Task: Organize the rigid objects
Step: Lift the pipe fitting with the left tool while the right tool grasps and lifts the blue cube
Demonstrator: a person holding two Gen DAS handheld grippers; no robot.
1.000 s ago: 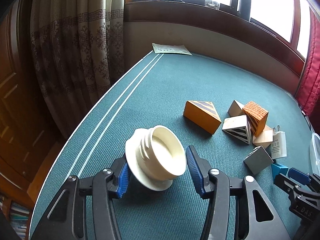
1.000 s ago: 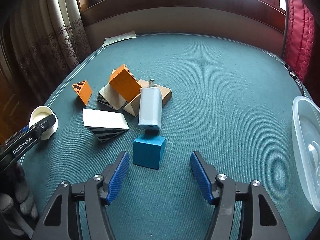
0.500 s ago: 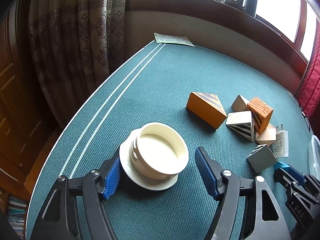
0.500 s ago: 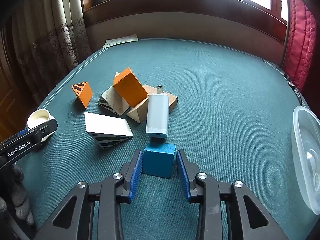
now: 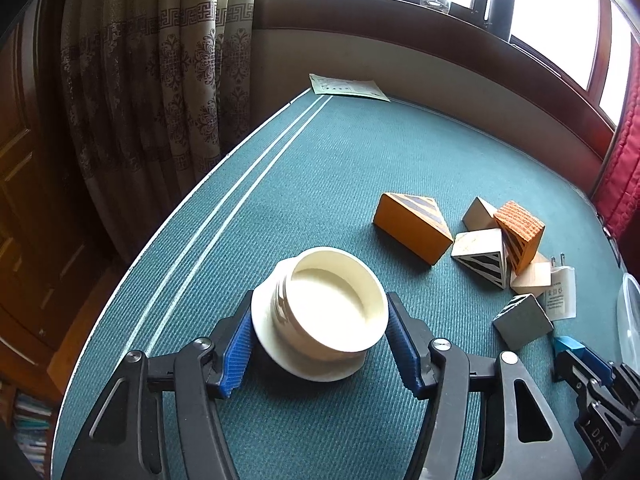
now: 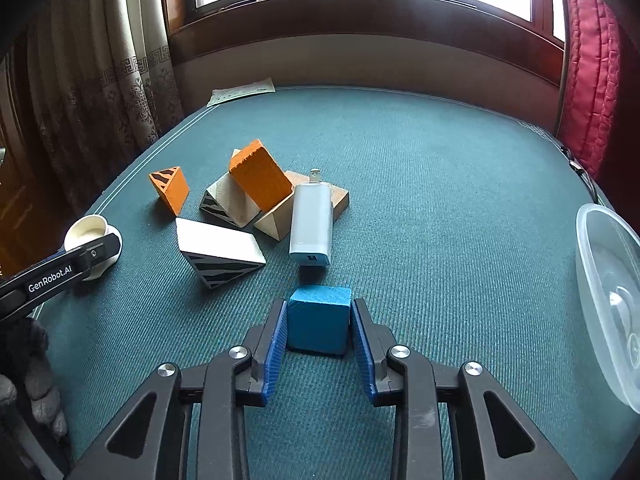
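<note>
Green worktop (image 6: 440,184) carries all your things. Clear tub (image 6: 608,312) at right edge. Your left gripper (image 5: 320,344) has just been closing, pads clamping cream jar (image 5: 324,312), tilted, near left edge. Your right gripper (image 6: 319,340) clenched on blue block (image 6: 318,320), just before white charger (image 6: 312,224) and wooden blocks (image 6: 256,180).

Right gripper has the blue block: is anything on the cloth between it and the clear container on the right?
Nothing visible: the right gripper is shut on the blue block, and bare green cloth runs to the clear container.
</note>
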